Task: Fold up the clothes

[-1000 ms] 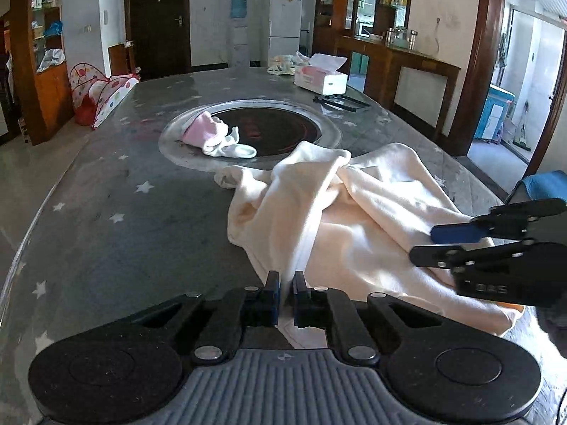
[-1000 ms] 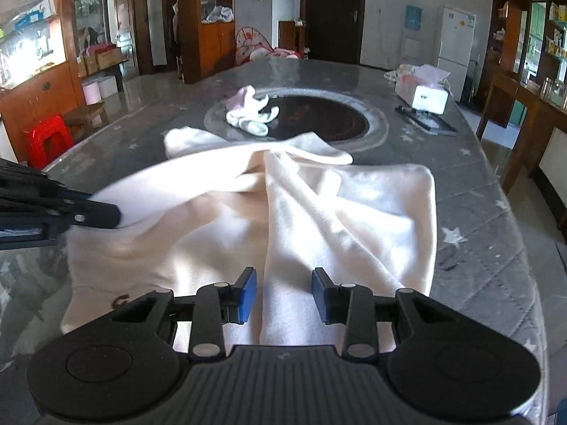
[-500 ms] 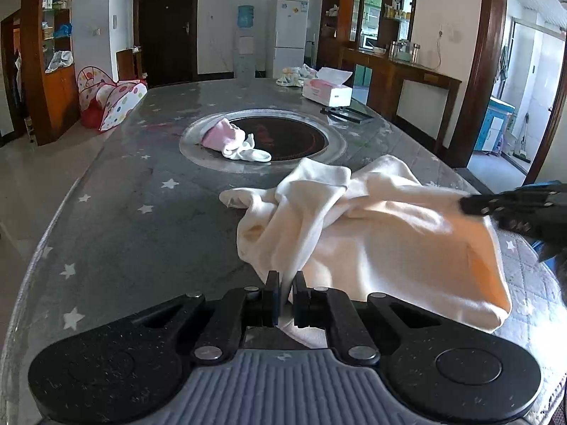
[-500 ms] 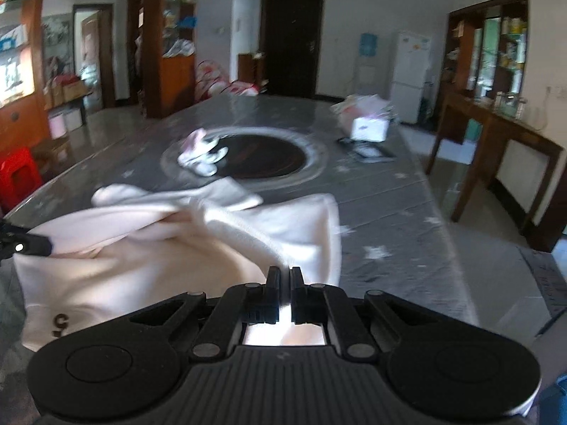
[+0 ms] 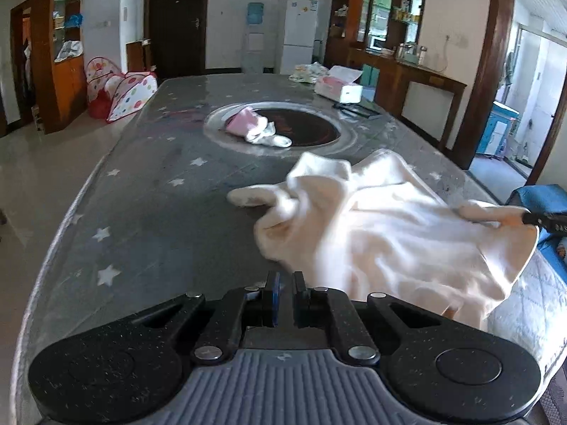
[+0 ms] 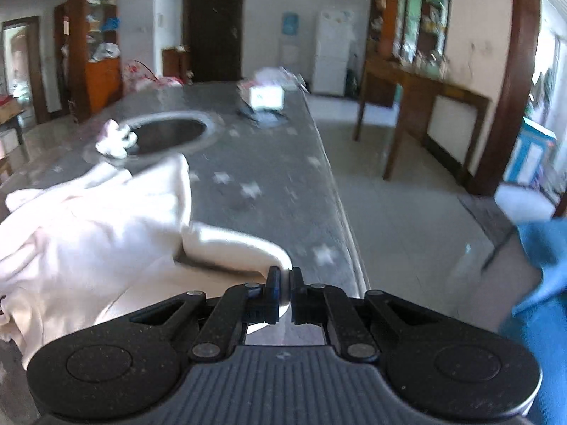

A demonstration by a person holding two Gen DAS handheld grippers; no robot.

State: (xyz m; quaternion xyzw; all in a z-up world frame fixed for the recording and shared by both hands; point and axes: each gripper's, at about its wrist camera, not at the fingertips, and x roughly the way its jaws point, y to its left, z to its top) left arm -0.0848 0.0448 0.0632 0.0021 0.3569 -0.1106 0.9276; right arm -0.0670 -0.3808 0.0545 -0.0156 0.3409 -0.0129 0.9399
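Left wrist view: the long grey star-patterned table (image 5: pixel 149 191) carries the cream-coloured soft cloth garment (image 5: pixel 389 226), bunched and unfolded near my end; I judge the folding barely begun, every crease left to make. Beyond it, small pink and white socks (image 5: pixel 258 131) lie on the round inset. My left gripper (image 5: pixel 283 292) sits low at the garment's near edge, jaws almost shut, whether pinching cloth I cannot tell. My right gripper (image 6: pixel 285 292) clamps a lifted corner at the table's right edge.
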